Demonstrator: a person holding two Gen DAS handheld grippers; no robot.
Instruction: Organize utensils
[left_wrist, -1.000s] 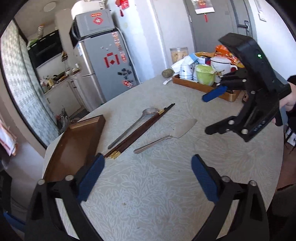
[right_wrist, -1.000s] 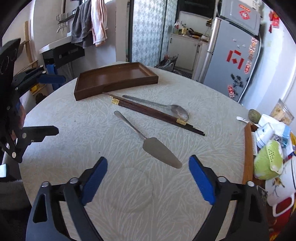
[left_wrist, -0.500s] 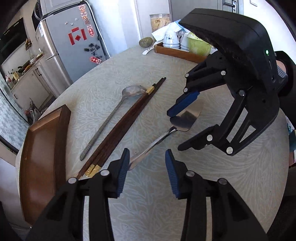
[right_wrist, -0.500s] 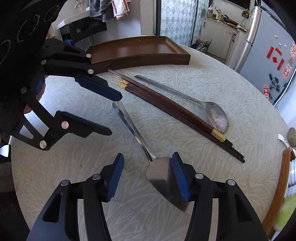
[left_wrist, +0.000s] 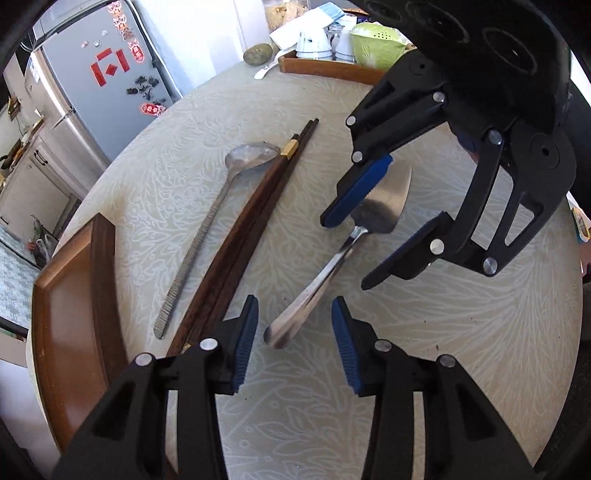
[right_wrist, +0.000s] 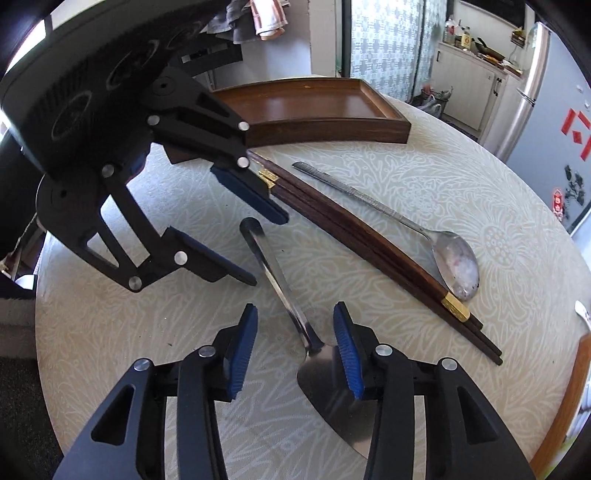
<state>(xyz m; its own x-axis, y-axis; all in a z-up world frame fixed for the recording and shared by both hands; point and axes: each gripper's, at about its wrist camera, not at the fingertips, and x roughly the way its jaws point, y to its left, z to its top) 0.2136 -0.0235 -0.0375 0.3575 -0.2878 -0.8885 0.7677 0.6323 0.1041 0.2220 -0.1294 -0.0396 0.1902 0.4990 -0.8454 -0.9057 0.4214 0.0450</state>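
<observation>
Utensils lie on a patterned round table (left_wrist: 480, 332) near a fridge (left_wrist: 92, 92), both claws spread.

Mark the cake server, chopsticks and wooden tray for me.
cake server (left_wrist: 388, 206): left wrist view, on the flat blade.
chopsticks (right_wrist: 354, 225): right wrist view, mid-shaft of the dark wooden pair.
wooden tray (right_wrist: 317, 130): right wrist view, on the near side wall.

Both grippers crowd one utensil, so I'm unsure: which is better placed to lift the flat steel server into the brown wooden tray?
Probably left. The left gripper straddles the flat steel server at its narrow handle end, open, with the brown wooden tray beside it. The right gripper sits over the wide blade, harder to pinch.
</observation>
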